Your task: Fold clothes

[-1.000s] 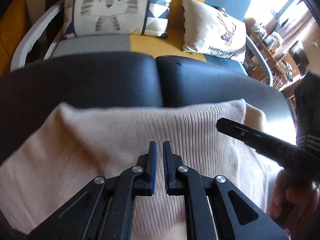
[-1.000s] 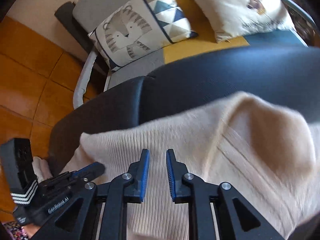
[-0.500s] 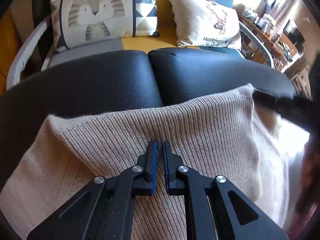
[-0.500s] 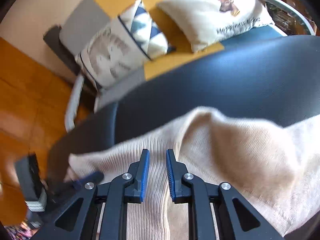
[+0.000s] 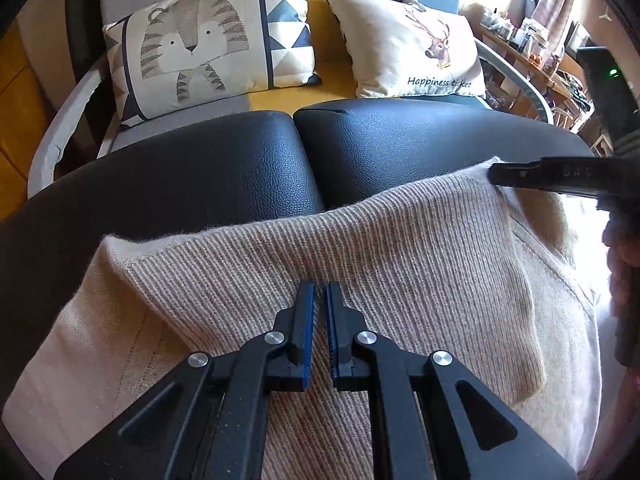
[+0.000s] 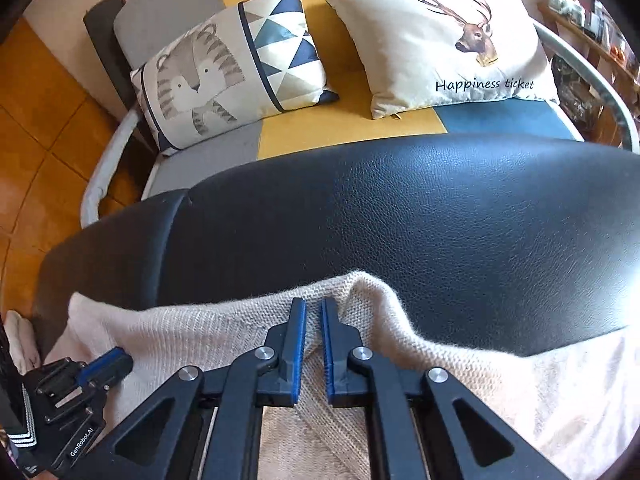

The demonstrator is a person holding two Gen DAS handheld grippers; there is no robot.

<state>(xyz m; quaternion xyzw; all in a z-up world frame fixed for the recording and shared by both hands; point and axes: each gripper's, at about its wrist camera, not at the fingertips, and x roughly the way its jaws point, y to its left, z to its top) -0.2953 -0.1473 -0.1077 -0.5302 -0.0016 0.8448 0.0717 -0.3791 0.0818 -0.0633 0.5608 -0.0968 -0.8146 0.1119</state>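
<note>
A beige knit sweater (image 5: 400, 248) lies across two black leather cushions (image 5: 224, 168); its ribbed hem is folded over the plain knit. My left gripper (image 5: 318, 292) points down at the ribbing, jaws shut with ribbed fabric in the narrow slit between the blue pads. In the right wrist view the sweater (image 6: 200, 328) bunches into a ridge at my right gripper (image 6: 314, 312), whose jaws are closing and pinch that ridge near the far edge. The right gripper (image 5: 494, 174) also shows from the side at the sweater's far right corner. The left gripper (image 6: 120, 362) sits at the lower left.
Behind the cushions stands a sofa with a tiger pillow (image 5: 200, 44) and a deer pillow (image 5: 412, 48). A cluttered shelf (image 5: 532, 40) is at the far right. Orange floor tiles (image 6: 40, 120) lie to the left. A hand (image 5: 624, 240) is at the right edge.
The right gripper moved toward the sweater's far edge and its jaws narrowed onto a ridge of fabric. In the left wrist view its finger shifted up to the far right corner. The left jaws stayed shut.
</note>
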